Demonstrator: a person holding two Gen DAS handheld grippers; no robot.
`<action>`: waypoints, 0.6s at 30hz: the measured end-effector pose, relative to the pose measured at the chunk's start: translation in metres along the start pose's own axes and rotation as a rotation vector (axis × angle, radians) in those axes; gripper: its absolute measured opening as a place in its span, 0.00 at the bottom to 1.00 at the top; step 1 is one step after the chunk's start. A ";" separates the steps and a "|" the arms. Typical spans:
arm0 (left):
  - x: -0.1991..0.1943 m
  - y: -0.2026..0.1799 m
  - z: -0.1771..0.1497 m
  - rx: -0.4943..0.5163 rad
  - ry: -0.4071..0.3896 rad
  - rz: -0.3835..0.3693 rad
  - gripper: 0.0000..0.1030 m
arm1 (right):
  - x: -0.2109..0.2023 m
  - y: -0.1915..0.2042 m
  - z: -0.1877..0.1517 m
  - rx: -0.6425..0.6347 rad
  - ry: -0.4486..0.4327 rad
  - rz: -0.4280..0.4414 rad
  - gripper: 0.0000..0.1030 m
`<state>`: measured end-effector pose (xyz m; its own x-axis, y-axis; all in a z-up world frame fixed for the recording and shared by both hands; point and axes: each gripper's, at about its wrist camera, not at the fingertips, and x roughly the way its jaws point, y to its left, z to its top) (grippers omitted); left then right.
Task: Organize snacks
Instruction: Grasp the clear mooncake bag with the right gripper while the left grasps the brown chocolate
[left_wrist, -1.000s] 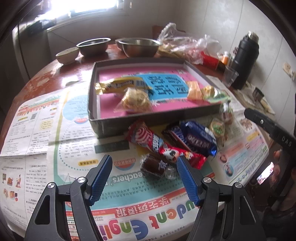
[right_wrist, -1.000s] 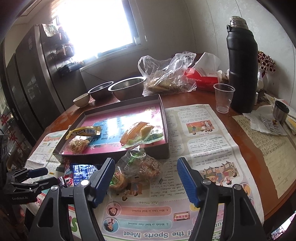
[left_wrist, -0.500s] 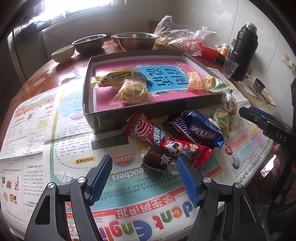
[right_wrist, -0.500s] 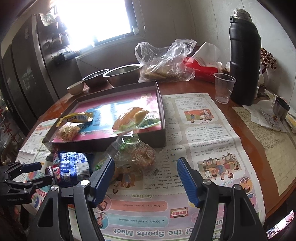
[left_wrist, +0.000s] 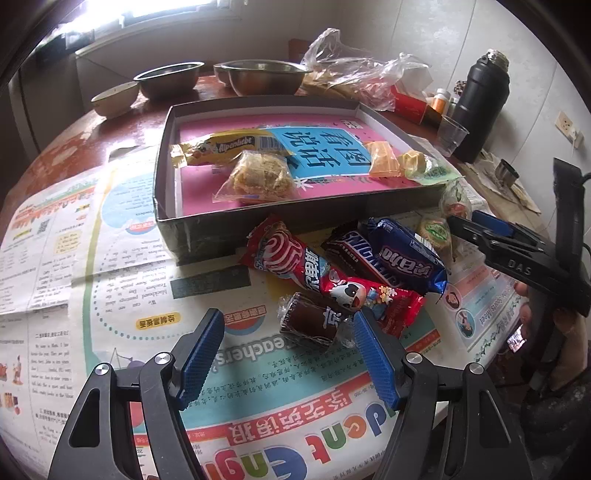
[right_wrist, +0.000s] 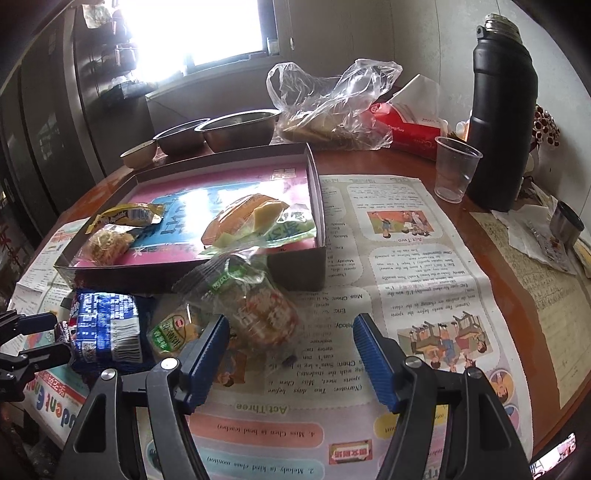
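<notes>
A shallow cardboard box (left_wrist: 295, 218) with a pink and blue bottom holds a yellow Alpenliebe pack (left_wrist: 225, 146), a clear-wrapped cake (left_wrist: 258, 177) and orange and green packets (left_wrist: 384, 158). In front of it lie a red wafer pack (left_wrist: 314, 269), a Snickers bar (left_wrist: 354, 254), a blue Oreo pack (left_wrist: 406, 254) and a small brown wrapped cake (left_wrist: 310, 323). My left gripper (left_wrist: 288, 350) is open, the brown cake just ahead between its fingers. My right gripper (right_wrist: 290, 356) is open around a clear-wrapped snack (right_wrist: 255, 314); a green-label snack (right_wrist: 171, 332) lies to its left.
Steel bowls (left_wrist: 266, 75), a small bowl (left_wrist: 114, 98), a plastic bag (right_wrist: 332, 107), a red tissue pack (right_wrist: 410, 129), a plastic cup (right_wrist: 456, 168) and a black thermos (right_wrist: 502, 118) stand behind and right of the box. Newspaper (left_wrist: 110, 295) covers the round table.
Both grippers have moved forward and lower toward the snacks in front of the box. The clear-wrapped snack now sits between the right fingers. Both stay open.
</notes>
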<state>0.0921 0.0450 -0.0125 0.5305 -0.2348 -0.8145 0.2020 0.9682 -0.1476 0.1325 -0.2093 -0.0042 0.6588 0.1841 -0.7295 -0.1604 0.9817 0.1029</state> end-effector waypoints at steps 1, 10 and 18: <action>0.001 0.001 0.000 -0.002 0.001 -0.006 0.72 | 0.002 0.001 0.001 -0.007 0.002 -0.003 0.67; 0.005 0.007 0.001 -0.030 -0.017 -0.054 0.72 | 0.011 0.011 0.007 -0.068 -0.021 0.011 0.58; 0.008 0.005 0.003 -0.002 -0.046 -0.073 0.72 | 0.016 0.016 0.008 -0.087 -0.022 0.045 0.42</action>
<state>0.0998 0.0479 -0.0185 0.5519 -0.3086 -0.7747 0.2399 0.9485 -0.2070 0.1466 -0.1899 -0.0091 0.6653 0.2300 -0.7102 -0.2530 0.9645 0.0754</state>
